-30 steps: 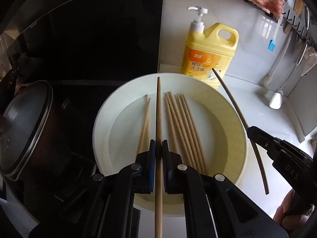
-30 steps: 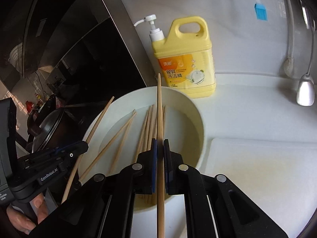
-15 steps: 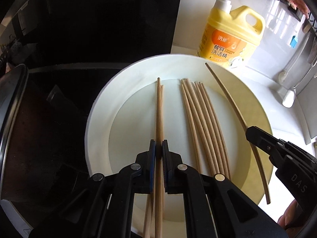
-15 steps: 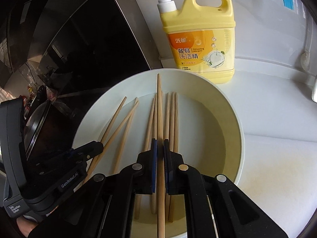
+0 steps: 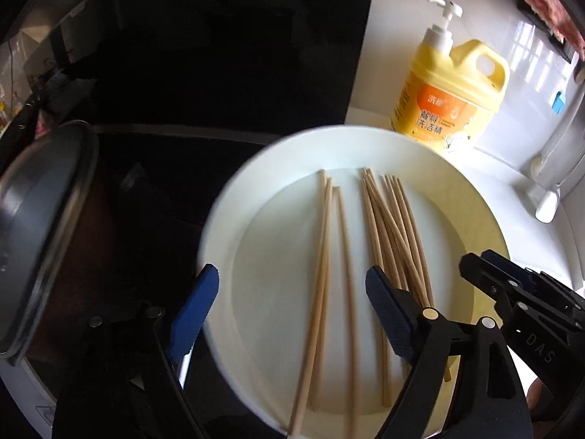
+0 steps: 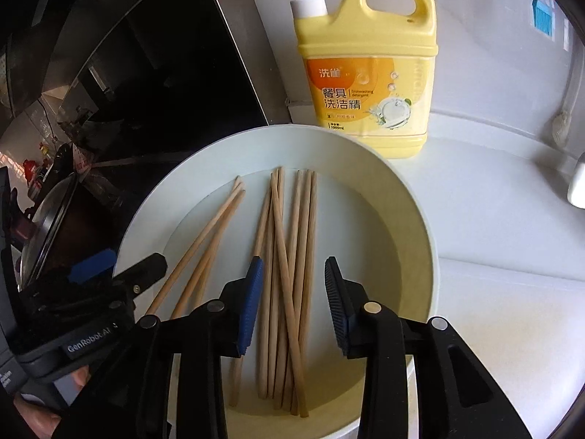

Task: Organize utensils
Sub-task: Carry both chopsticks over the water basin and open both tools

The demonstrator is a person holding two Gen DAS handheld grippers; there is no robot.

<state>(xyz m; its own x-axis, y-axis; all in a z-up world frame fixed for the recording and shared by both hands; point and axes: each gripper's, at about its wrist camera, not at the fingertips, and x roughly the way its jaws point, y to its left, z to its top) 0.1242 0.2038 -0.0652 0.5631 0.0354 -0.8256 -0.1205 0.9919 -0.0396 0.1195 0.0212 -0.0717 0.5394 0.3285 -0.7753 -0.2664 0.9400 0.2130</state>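
Note:
A white round basin (image 5: 475, 216) (image 6: 409, 219) holds several wooden chopsticks. In the left wrist view, three chopsticks (image 5: 325, 256) lie on the left and a larger bundle (image 5: 391, 226) on the right. In the right wrist view the bundle (image 6: 289, 256) lies in the middle and the three chopsticks (image 6: 208, 241) lie slanted to its left. My left gripper (image 5: 292, 314) is open and empty above the three chopsticks. My right gripper (image 6: 292, 303) is open and empty above the bundle.
A yellow dish soap bottle (image 5: 449, 91) (image 6: 369, 66) stands behind the basin. A dark pot with a lid (image 5: 40, 226) sits left of the basin on the black stove. A ladle (image 5: 548, 197) and other tools hang at the right wall. A white board (image 6: 512, 329) lies right of the basin.
Both grippers have opened and let go of their chopsticks, which now lie in the basin. The left one joined the left pair, the right one lies across the bundle.

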